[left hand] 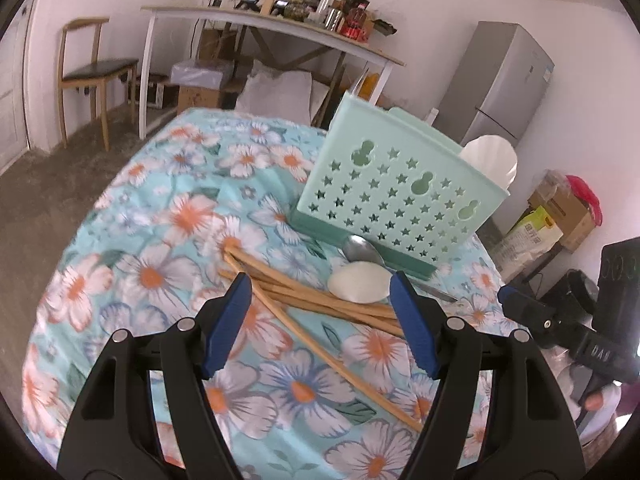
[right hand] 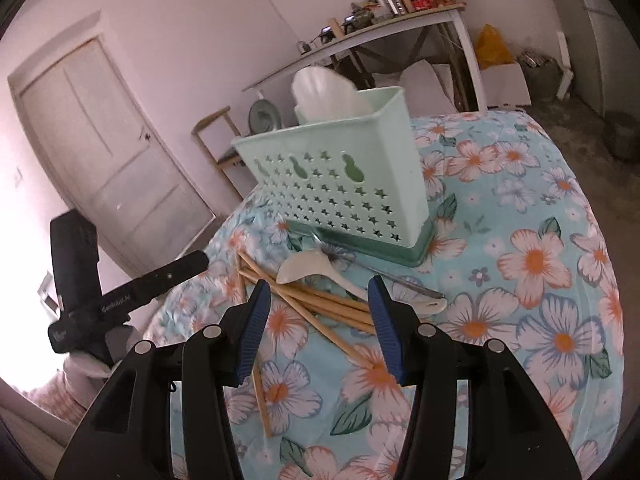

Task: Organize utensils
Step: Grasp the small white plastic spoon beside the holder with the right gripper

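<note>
Both tongs are spread wide and grip nothing: the left tongs point(left hand: 320, 320) and the right tongs point(right hand: 318, 320) hover low in their frames above the chopsticks point(left hand: 320, 300). At frame centre a white spoon point(right hand: 320, 272) and a metal spoon point(left hand: 362, 249) (partly hidden) lie beside the green holder point(left hand: 400, 200) on the flowered desk point(left hand: 140, 260).

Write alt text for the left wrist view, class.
Open left gripper hovers over wooden chopsticks, a white spoon and a metal spoon on a floral tablecloth, before a mint utensil holder.
</note>
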Available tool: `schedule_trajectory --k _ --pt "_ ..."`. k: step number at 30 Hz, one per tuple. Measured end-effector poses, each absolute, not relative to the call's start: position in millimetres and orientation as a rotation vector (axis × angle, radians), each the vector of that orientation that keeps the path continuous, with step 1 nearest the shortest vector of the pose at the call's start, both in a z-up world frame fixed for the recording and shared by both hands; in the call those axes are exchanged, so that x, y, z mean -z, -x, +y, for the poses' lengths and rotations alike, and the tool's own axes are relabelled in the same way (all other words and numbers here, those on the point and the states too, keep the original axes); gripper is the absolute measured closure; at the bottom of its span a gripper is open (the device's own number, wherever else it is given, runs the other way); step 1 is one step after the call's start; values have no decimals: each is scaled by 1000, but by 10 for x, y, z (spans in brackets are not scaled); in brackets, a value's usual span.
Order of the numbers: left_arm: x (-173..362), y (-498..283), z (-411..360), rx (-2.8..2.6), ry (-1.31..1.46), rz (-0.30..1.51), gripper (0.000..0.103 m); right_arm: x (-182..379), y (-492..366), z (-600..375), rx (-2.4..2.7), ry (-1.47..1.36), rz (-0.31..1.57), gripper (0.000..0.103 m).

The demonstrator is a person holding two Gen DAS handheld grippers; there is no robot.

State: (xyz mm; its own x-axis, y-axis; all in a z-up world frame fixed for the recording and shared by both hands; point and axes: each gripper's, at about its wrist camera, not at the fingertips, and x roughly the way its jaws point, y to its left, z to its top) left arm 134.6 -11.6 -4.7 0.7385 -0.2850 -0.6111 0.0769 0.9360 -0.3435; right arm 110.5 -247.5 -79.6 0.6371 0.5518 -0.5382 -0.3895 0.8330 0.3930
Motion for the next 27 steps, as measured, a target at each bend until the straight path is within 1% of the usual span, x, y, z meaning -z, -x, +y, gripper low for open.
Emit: schedule_trajectory --k 4,6,8,10,14,16,22,27 --pt "128 -1371 -68 179 320 742 43 794 -1102 -2296 -504 -87 670 54" --pt "156 -1375 -22 162 323 746 46 806 -1128 -2145 -493 34 660 61" --pt "171 -1364 33 145 325 740 46 810 -1164 -1929 -491 185 641 67" --pt "176 -1354 91 131 325 733 46 812 -1186 -1729 -498 327 611 71" --pt "194 -1342 246 108 340 719 46 919 -1232 -1328 -526 643 545 75" --pt "205 -1343 317 104 354 718 46 1015 -1281 -1219 -530 755 540 78" --pt "294 -1345 477 96 385 722 46 1236 -1303 -1035 -568 1024 532 78" --pt "372 -1365 559 97 410 725 46 1276 -1274 -894 -569 1107 507 78"
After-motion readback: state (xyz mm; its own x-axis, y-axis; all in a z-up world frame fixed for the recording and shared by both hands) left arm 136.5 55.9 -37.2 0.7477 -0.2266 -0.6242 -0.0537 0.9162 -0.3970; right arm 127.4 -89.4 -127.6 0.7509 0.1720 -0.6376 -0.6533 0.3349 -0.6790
